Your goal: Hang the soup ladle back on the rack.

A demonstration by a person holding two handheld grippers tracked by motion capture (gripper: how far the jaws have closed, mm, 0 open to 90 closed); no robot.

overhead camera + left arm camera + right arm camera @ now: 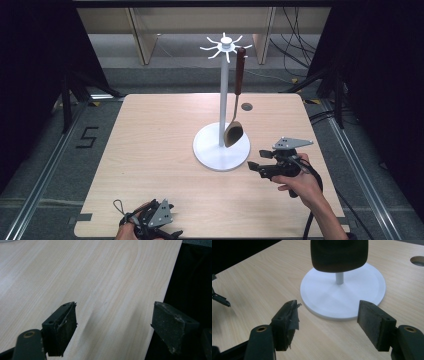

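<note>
A white hook stand [223,90] rises from a round white base [210,152] on the wooden table [155,150]. A wooden spoon [235,131] hangs by its dark handle from one of the top hooks, its bowl just above the base. My right gripper [255,160] sits to the right of the base, held in a hand, jaws open and pointed at it. In the right gripper view the open gripper [328,312] has nothing in it and faces the base [352,293], with the spoon bowl [339,253] hanging above. My left gripper [170,232] rests open at the table's near edge, its gap [113,315] holding nothing.
A round cable hole [246,106] lies in the table behind the stand, also seen in the right gripper view as the hole [418,261]. Dark floor drops off past the table edge [160,315]. Bare wood spreads across the table's left half.
</note>
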